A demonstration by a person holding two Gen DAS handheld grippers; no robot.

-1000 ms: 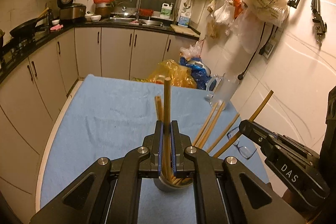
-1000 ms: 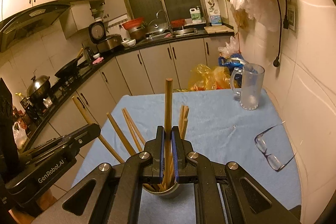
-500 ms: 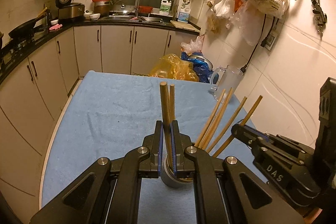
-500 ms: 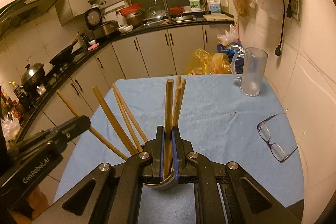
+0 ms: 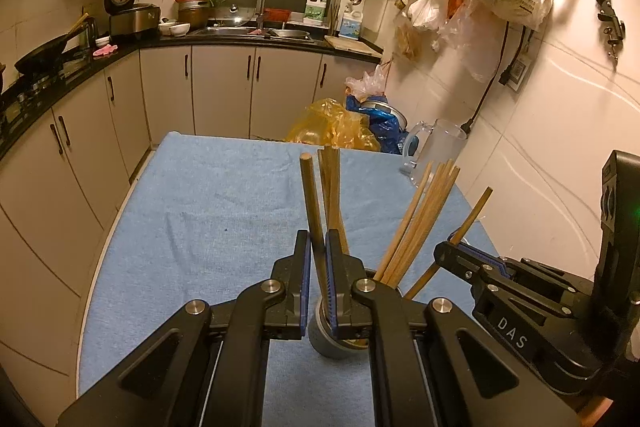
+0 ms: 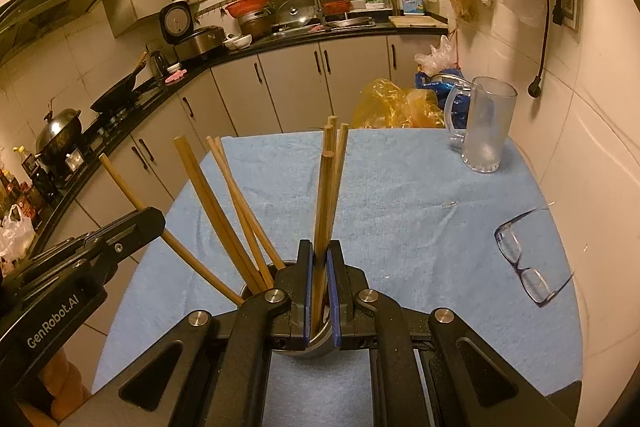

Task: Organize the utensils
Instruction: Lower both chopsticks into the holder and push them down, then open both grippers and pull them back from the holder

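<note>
A metal utensil cup (image 5: pixel 326 337) stands on the blue cloth, holding several wooden chopsticks (image 5: pixel 416 223). My left gripper (image 5: pixel 318 267) is closed on one chopstick (image 5: pixel 311 203), whose lower end is in the cup. My right gripper (image 6: pixel 319 271) is closed on another chopstick (image 6: pixel 322 211), also standing in the cup (image 6: pixel 316 341). Each gripper shows in the other's view: the right gripper (image 5: pixel 460 247) at the cup's right, the left gripper (image 6: pixel 132 227) at its left. Other chopsticks (image 6: pixel 224 211) lean leftward in the right wrist view.
A glass mug (image 6: pixel 486 125) stands at the far right of the table (image 6: pixel 400 195), next to the wall. Eyeglasses (image 6: pixel 524 263) lie on the cloth at the right. Plastic bags (image 5: pixel 340 125) sit beyond the far table edge. Kitchen cabinets run along the left and back.
Both grippers have lowered with their chopsticks, so the sticks sit deeper in the cup. The left-held chopstick now tilts left. The leaning chopsticks have bunched closer.
</note>
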